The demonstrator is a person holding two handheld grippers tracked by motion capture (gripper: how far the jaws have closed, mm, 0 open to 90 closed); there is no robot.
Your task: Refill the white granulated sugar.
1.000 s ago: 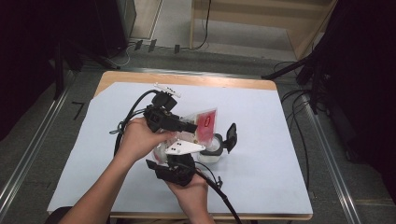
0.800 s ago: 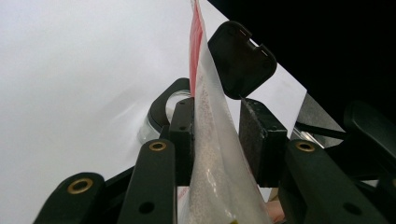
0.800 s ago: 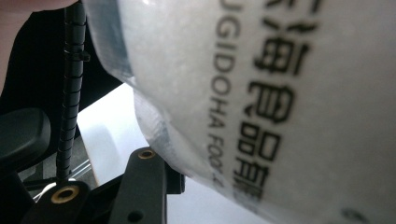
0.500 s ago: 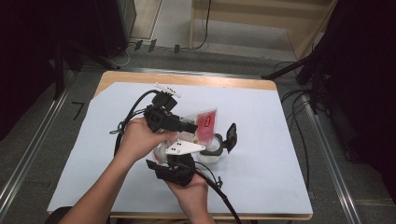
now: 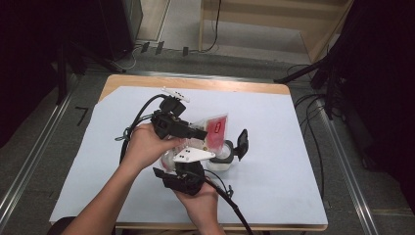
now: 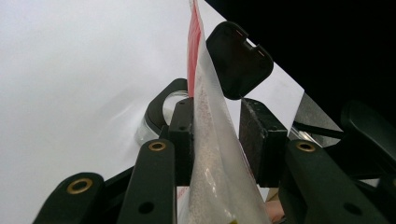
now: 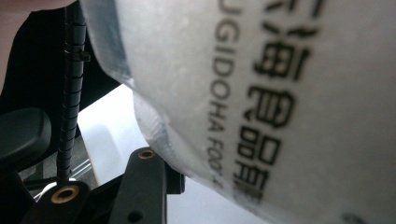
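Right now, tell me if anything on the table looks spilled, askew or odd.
Nothing looks spilled. The clear bag of white granules with a red label is held tilted between the left gripper jaws, above the open jar, whose black flip lid stands up. The white sheet around them looks clean.

The pouch [image 5: 214, 130] is clear and whitish with a red top panel [image 6: 193, 42]; black print runs across its pale face [image 7: 261, 93]. The jar [image 5: 221, 157] is clear with a black flip lid [image 5: 242, 142]. Both hand-held grippers, left [image 5: 199, 133] and right [image 5: 188, 169], are black, the right one topped by a white plate. A pale blue sheet [image 5: 274, 147] covers the tan wooden worktop [image 5: 235, 84]
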